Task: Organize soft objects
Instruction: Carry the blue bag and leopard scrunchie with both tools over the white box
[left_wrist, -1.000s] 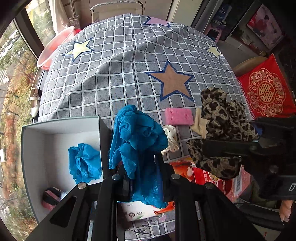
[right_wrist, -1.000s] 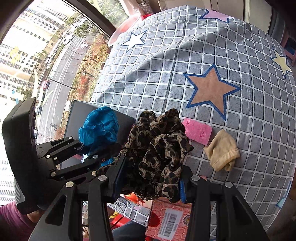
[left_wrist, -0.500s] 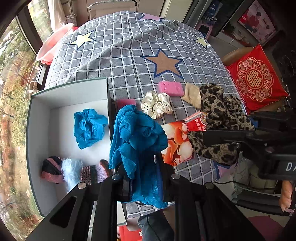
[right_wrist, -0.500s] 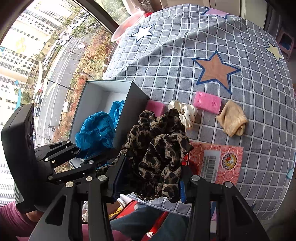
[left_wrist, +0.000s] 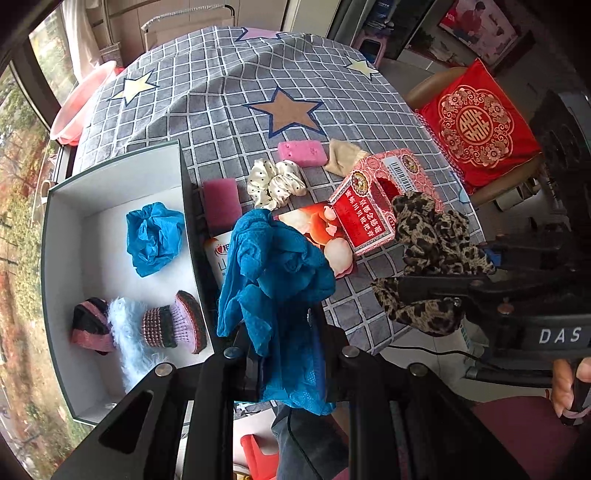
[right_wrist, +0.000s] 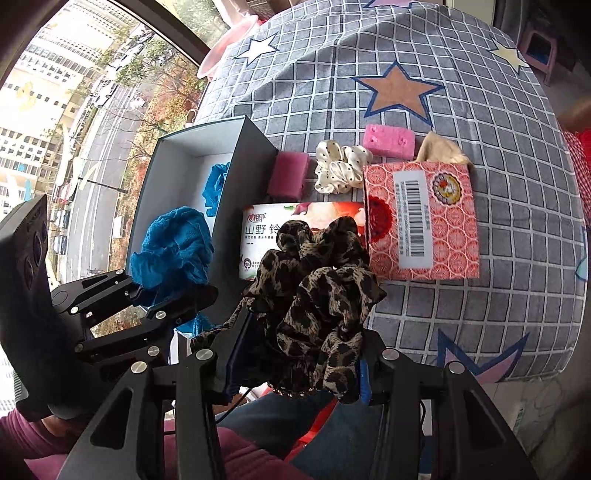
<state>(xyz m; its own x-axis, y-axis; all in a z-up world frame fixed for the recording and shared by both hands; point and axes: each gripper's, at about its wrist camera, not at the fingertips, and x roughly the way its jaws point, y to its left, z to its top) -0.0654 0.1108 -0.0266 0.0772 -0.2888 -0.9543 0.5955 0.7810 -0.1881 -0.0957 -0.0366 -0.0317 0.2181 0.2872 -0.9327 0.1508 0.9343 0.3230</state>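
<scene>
Two soft things are up off the table at once, one in each of your grippers. From your left wrist view, your left gripper (left_wrist: 286, 332) is clamped tight on a blue mesh cloth (left_wrist: 273, 273), which bunches above the fingers and trails down between them, so its long axis runs roughly along the fingers, pointing up the picture. It hangs over the table's near edge, just right of the white open box (left_wrist: 59, 280). In that box lie a crumpled blue cloth (left_wrist: 155, 238) toward the far side and a knitted pink and black piece with pale blue fur (left_wrist: 136, 328) toward the near side. Off to the right you can see your right gripper (left_wrist: 443, 291) from the side, closed on a leopard print scrunchie (left_wrist: 432, 236). From your right wrist view, your right gripper (right_wrist: 299, 354) stands partly closed, its fingers pressing both sides of the scrunchie, which puffs up in a rounded clump with no clear long axis. It hangs over the near edge of the checked cloth (right_wrist: 480, 147), in front of a flat tissue pack (right_wrist: 266, 229) and a red patterned box (right_wrist: 421, 221). Beyond those lie a dark pink sponge (right_wrist: 288, 175), a white dotted scrunchie (right_wrist: 340, 168), a light pink sponge (right_wrist: 388, 138) and a beige cloth (right_wrist: 441, 149).
</scene>
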